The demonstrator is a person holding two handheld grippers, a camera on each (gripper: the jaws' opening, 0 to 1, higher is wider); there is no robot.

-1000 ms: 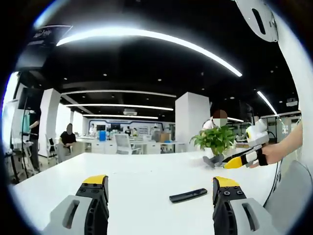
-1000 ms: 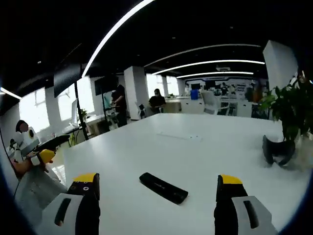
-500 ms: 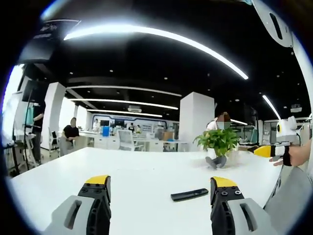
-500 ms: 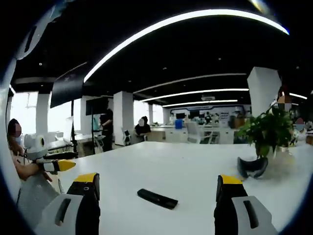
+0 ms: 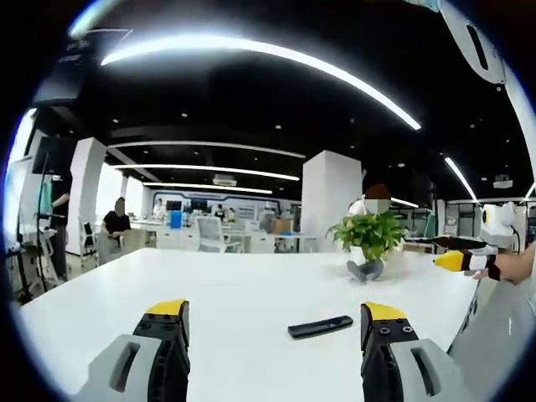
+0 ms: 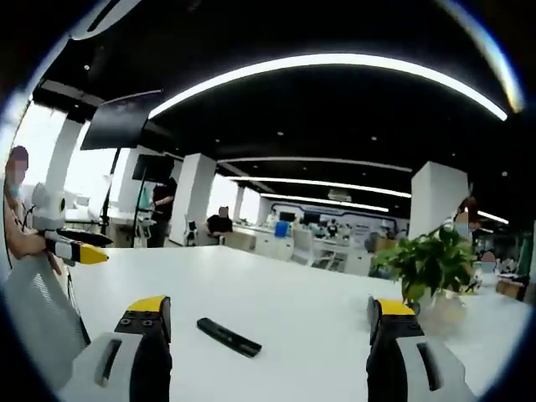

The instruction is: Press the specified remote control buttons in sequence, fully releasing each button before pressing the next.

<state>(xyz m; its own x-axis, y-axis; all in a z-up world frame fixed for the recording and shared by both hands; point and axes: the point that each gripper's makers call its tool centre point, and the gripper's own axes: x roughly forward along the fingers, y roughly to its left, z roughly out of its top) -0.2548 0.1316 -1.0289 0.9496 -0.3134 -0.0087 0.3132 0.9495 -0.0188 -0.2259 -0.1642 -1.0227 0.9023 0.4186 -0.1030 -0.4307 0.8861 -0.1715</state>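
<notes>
A slim black remote control [image 5: 319, 327] lies flat on the white table [image 5: 243, 293]; it lies just left of my left gripper's right jaw. My left gripper [image 5: 272, 322] is open with nothing between its yellow-tipped jaws, held above the near table edge. In the right gripper view the same remote control [image 6: 229, 337] lies between the jaws, nearer the left one, and my right gripper [image 6: 270, 318] is open and holds nothing. The right gripper [image 5: 465, 260] enters the left gripper view at the far right, held by a hand. The left gripper [image 6: 79, 249] appears at the left edge of the right gripper view.
A potted green plant [image 5: 370, 237] stands at the far side of the table with a dark curved object [image 5: 365, 270] at its foot; the plant [image 6: 429, 264] also stands right of centre in the right gripper view. People and office desks are in the background.
Both cameras have swung. In the right gripper view the remote now sits further left and the plant has come toward the centre. The remote itself lies still; both grippers stay open.
</notes>
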